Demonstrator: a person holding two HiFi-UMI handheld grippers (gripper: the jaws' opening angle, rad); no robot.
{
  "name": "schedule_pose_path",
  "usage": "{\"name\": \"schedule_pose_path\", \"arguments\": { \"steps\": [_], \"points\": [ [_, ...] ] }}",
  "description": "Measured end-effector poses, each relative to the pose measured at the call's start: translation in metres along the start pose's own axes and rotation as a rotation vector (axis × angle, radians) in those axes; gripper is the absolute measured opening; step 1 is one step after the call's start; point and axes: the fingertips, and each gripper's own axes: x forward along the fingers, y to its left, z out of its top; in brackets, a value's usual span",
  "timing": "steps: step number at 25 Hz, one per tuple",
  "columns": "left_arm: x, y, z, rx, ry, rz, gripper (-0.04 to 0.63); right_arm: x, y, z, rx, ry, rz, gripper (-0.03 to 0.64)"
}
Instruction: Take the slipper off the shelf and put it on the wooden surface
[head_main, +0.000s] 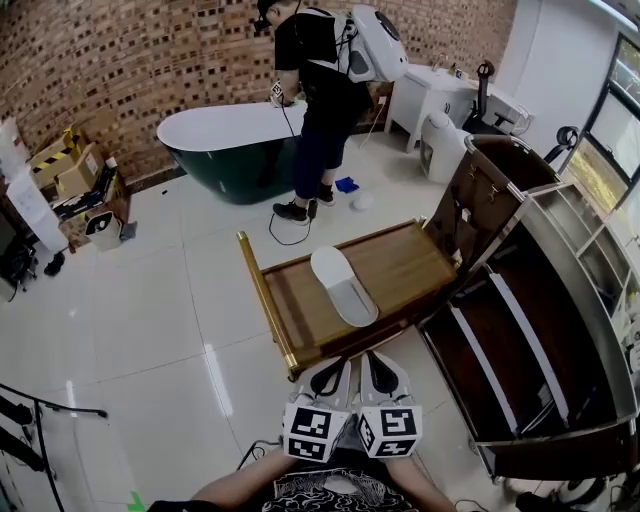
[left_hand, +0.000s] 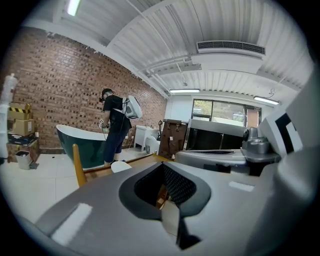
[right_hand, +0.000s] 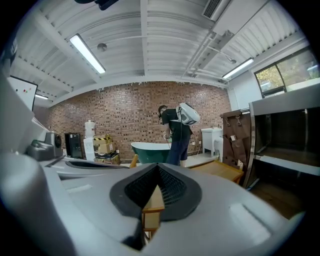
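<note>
A pale grey-white slipper (head_main: 343, 285) lies sole-down on the wooden surface (head_main: 410, 262), a low slatted platform with a gold rim. In the left gripper view the slipper (left_hand: 121, 166) shows just beyond the jaws. The dark shelf unit (head_main: 535, 335) with a metal frame stands to the right, and its boards look bare. My left gripper (head_main: 337, 370) and right gripper (head_main: 380, 367) sit side by side near the platform's front edge, short of the slipper. In both gripper views the left gripper (left_hand: 163, 199) and the right gripper (right_hand: 150, 201) have their jaws pressed together with nothing between them.
A person (head_main: 325, 95) with a white backpack stands at a dark green bathtub (head_main: 225, 140) at the back. Cardboard boxes (head_main: 70, 170) and a bin are at the far left. A white cabinet (head_main: 440, 95) is at the back right. White tiles (head_main: 150, 320) cover the floor.
</note>
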Motion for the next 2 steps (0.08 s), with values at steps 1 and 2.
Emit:
{"name": "schedule_pose_path", "arguments": {
  "steps": [1,2],
  "points": [
    [-0.0019,-0.0003,-0.0018,-0.003,0.003,0.002,0.006,-0.0011,0.0019,-0.0014,0.0,0.005,0.004,0.002],
    [-0.004,-0.0006,-0.0034,-0.007,0.006,0.003,0.006,-0.0023,0.0039,-0.0029,0.0,0.01,0.007,0.002]
  ]
}}
